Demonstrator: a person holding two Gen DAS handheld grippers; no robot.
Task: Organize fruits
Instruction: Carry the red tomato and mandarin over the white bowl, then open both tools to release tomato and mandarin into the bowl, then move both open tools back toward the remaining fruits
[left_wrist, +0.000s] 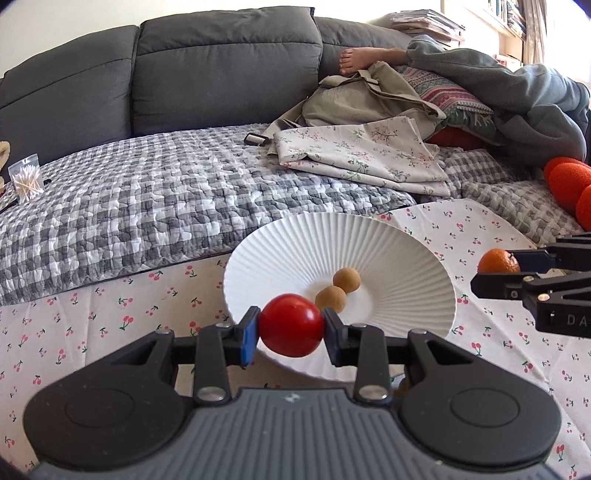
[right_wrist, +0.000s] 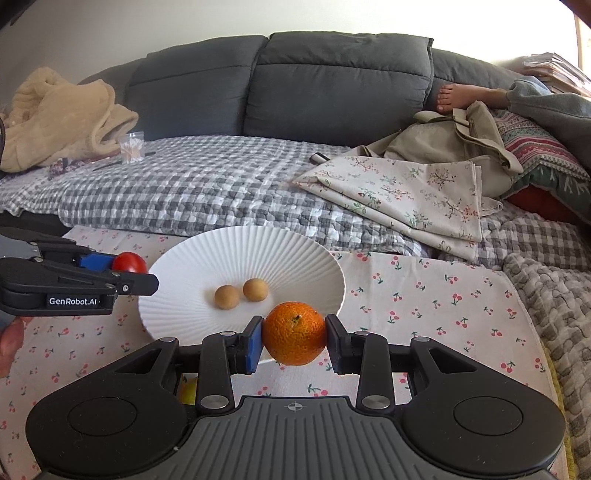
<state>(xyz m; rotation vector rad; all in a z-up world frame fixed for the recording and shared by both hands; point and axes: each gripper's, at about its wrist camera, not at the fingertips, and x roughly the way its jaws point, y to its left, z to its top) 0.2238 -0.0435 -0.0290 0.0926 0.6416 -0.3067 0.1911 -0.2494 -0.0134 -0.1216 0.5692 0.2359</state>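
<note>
The left gripper (left_wrist: 291, 326) clamps a smooth, slippery red tomato (left_wrist: 291, 325); the right gripper (right_wrist: 294, 334) grips a dimpled, soft orange mandarin (right_wrist: 294, 332), both near the ribbed white plate's (right_wrist: 288, 251) front rim.

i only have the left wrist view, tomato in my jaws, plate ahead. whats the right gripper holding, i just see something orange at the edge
Observer: The right gripper is shut on a mandarin orange, pads pressing both its sides, just in front of the plate's near rim.
Operator: anything under my grippers i cant see
Observer: Yes, a bit of something yellow shows on the cherry-print cloth beneath the right gripper's left linkage; too hidden to tell what it is.
Operator: whats left of the cotton swabs, my view cuts off there
Observer: A crumpled beige fleece garment lies on the couch behind the bag of cotton swabs.
</note>
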